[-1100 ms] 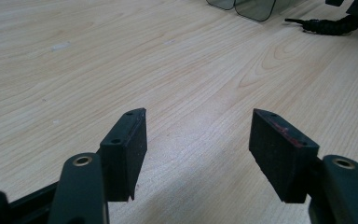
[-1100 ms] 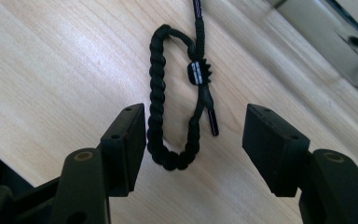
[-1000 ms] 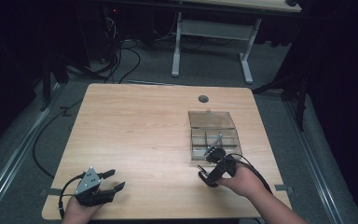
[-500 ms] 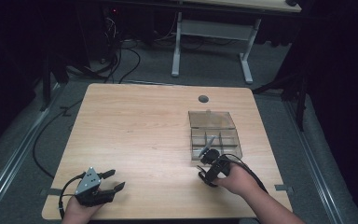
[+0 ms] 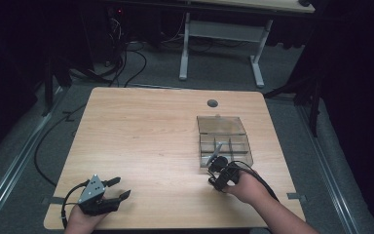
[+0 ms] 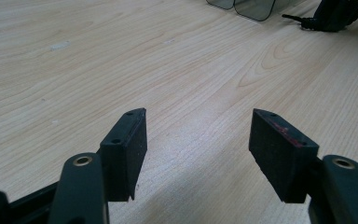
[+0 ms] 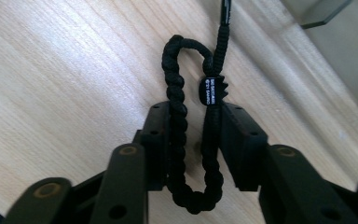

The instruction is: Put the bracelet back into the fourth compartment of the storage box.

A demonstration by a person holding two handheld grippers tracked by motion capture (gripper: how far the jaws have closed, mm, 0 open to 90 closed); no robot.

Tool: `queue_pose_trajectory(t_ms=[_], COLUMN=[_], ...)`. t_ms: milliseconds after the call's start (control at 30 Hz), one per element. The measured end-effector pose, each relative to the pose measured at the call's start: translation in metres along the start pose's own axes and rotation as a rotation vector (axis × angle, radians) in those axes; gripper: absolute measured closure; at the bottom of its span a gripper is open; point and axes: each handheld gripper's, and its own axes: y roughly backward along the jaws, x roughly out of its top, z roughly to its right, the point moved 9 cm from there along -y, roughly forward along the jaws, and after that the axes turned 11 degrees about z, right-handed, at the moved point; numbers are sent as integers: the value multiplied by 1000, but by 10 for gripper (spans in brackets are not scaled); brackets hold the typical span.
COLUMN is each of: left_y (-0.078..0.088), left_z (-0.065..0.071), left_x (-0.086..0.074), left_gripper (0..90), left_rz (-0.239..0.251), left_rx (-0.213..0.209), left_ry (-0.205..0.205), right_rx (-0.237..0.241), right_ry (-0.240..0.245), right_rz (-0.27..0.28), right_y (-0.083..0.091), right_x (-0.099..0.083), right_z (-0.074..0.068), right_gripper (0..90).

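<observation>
The only lettering is a line of tiny white print running along the small black clasp (image 7: pixel 211 90) of the braided black bracelet (image 7: pixel 182 121), seen in the right gripper view, and it is too small and blurred to make out any word.

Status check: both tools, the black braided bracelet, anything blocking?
Right tool just closed onto braided bracelet. Left tool open, idle. Clear divided box close ahead.

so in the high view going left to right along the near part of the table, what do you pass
left gripper with the grey three-cornered plate → bare light wooden table top → right gripper closing around a black braided cord bracelet → clear plastic compartment box
</observation>
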Motion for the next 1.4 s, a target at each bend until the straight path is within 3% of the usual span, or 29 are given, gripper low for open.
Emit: queue_pose_trajectory(t_ms=[67,133,300,567,733,867,1133,1400], left_y=[0,0,0,0,0,0,0,0], left_z=[0,0,0,0,0,0,0,-1], left_x=[0,0,0,0,0,0,0,0], left_gripper=[372,373,372,372,372,372,373,373], left_rz=[0,0,1,0,1,2,3,2], left_rx=[1,0,1,0,1,0,0,-2], left_ry=[-1,0,1,1,1,1,2,3], right_rx=[-9,-3,-2,25,29,29,25,20], right_ry=[44,51,105,86,69,80,76,76], right_rz=[6,9,4,27,43,47,53,66], right_y=[0,0,1,20,45,54,58,53], right_x=[1,1,1,4,10,15,27,54], right_z=[3,2,0,3,9,13,18,28], right_gripper=[691,747,772,772,772,772,772,772])
